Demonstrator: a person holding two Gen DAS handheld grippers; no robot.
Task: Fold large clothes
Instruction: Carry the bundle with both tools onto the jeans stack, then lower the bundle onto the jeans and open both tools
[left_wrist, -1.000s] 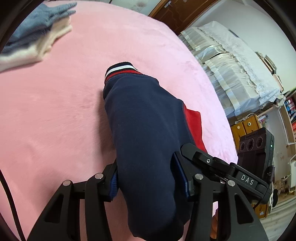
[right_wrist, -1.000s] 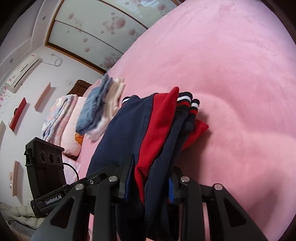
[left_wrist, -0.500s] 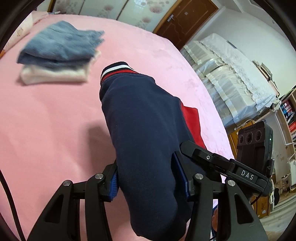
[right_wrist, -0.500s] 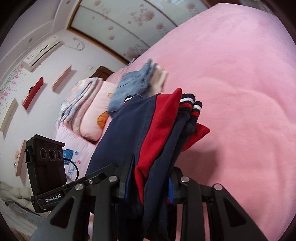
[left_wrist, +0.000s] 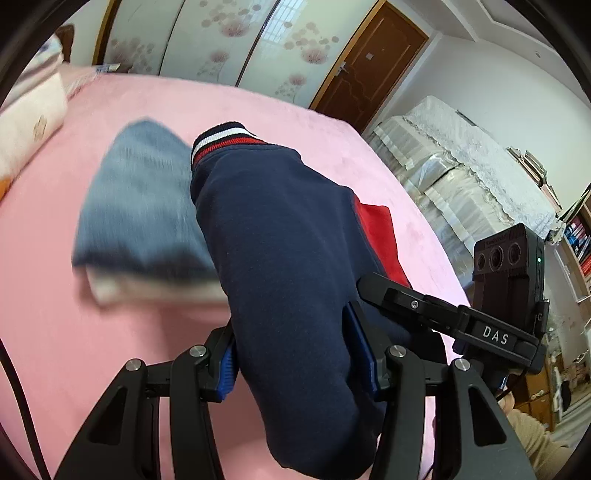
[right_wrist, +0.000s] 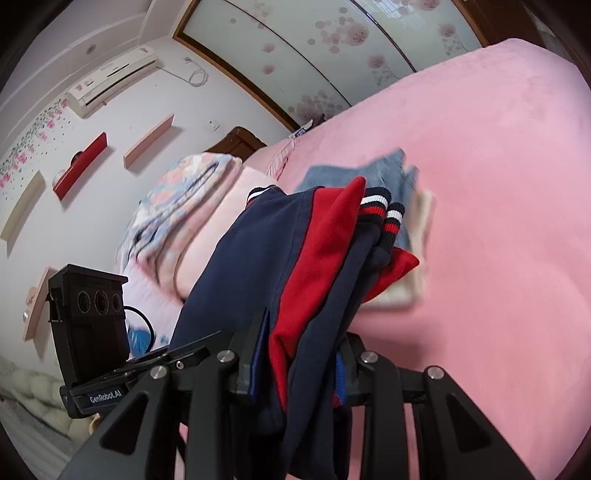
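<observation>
A folded navy and red jacket (left_wrist: 280, 251) with striped cuffs is held in the air above the pink bed (left_wrist: 110, 369). My left gripper (left_wrist: 299, 362) is shut on one end of it. My right gripper (right_wrist: 299, 358) is shut on the other end of the jacket (right_wrist: 314, 266), where the red panel and striped cuffs show. A stack of folded clothes, blue denim on top of cream (left_wrist: 140, 218), lies on the bed just beyond and under the jacket; it also shows in the right wrist view (right_wrist: 399, 206).
Pillows and a folded floral blanket (right_wrist: 184, 206) lie at the head of the bed. A covered piece of furniture (left_wrist: 461, 166) and a brown door (left_wrist: 369, 62) stand beyond the bed's far side. The pink bed surface (right_wrist: 498, 221) spreads to the right.
Both grippers have carried the jacket up and towards the stack of folded clothes. The stack now sits close behind the jacket, and more of the room shows.
</observation>
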